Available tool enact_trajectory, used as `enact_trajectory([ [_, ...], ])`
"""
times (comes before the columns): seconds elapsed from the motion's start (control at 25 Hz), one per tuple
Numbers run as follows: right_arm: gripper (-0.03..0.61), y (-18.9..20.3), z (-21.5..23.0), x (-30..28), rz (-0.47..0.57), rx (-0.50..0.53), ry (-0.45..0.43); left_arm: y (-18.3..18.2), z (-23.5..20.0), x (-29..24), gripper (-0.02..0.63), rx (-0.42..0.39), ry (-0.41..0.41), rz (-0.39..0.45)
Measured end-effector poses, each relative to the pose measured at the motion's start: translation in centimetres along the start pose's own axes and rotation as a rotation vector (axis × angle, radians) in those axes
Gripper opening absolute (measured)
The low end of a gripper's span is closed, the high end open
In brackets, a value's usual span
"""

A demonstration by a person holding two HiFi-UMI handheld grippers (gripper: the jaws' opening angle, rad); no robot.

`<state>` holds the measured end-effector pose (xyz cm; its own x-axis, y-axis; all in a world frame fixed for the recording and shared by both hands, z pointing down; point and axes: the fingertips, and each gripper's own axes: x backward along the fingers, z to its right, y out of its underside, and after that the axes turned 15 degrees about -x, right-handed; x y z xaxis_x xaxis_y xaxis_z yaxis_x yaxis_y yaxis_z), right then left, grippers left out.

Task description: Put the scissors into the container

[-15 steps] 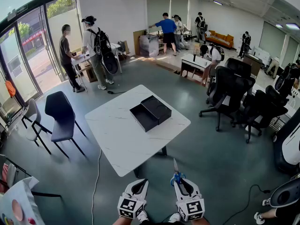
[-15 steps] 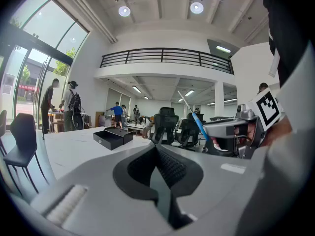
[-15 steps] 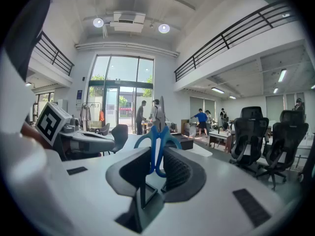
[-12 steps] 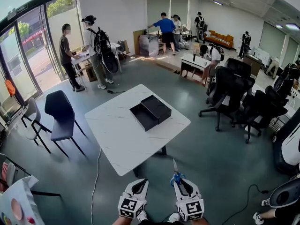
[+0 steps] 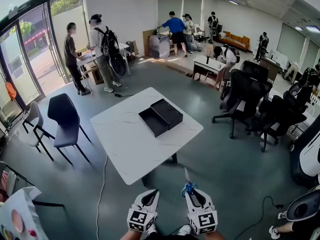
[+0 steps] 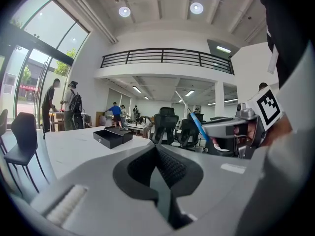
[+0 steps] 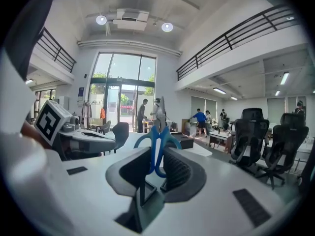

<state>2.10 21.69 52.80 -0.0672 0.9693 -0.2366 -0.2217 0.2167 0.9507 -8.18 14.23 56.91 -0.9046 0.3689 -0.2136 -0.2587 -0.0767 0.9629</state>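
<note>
A wide open office has a grey-green floor (image 5: 215,174), glass doors (image 5: 22,59) along the left wall and several people (image 5: 100,49) standing in the background. In the middle stands a white marble-pattern square table (image 5: 125,149), with a dark blue chair (image 5: 65,121) near its left side and black office chairs (image 5: 245,96) off to its right. A thin white cable (image 5: 102,194) runs across the floor by the table's near edge.

Near the table's far right corner sits a black rectangular open box (image 5: 152,123), its top open and its dark inside showing. A second black flat piece (image 5: 168,112) lies on the table touching it along one long side.

Both grippers hang over the floor on the near side of the table, well apart from the box. The right gripper (image 5: 190,192) is clamped on the blue-handled metal scissors (image 5: 187,185); in the right gripper view the two blue loops (image 7: 156,139) stand between the closed-in jaws and the blade rises past the tips. The head view shows the blade pointing toward the table. The left gripper (image 5: 149,194) sits just beside the right one, and the left gripper view shows its jaws (image 6: 156,154) pressed together with nothing between them.
</note>
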Motion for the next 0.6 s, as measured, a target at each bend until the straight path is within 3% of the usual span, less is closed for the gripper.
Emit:
enact_trajectory([
  [0.6,0.087,-1.3,-2.4,-1.8,0.054,-0.056,0.017,0.7,-3.0,1.5,0.009,-0.019,0.007,0.009],
])
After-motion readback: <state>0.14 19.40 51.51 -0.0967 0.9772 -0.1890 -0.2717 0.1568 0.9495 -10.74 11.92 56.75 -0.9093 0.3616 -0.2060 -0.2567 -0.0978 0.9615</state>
